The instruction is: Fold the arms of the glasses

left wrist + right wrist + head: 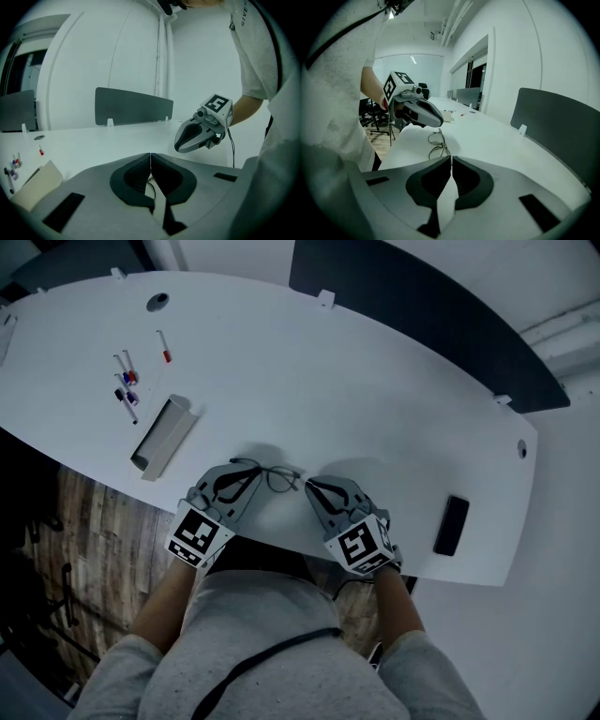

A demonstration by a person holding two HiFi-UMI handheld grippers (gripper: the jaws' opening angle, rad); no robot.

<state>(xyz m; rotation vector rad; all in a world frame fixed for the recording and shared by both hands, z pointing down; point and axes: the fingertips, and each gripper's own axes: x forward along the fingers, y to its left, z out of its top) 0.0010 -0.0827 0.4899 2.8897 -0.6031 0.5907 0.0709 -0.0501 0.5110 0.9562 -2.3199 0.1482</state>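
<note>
The thin dark wire-framed glasses (278, 476) lie near the front edge of the white table (375, 399), between my two grippers. My left gripper (255, 476) is shut on their left side. In the left gripper view a bit of wire (151, 188) shows just under its closed jaws (150, 154). My right gripper (307, 485) comes from the right with its jaws together. In the right gripper view the near end of the glasses (436, 149) runs right into its tips (451, 158), with the left gripper (439, 123) beyond. The right gripper (178, 144) also shows in the left gripper view.
A grey open box (164, 435) lies to the left, with several markers (127, 388) and a red-capped pen (165, 348) behind it. A black flat object (451, 525) sits at the front right. A dark divider panel (422, 306) borders the far side. The table's front edge is close under both hands.
</note>
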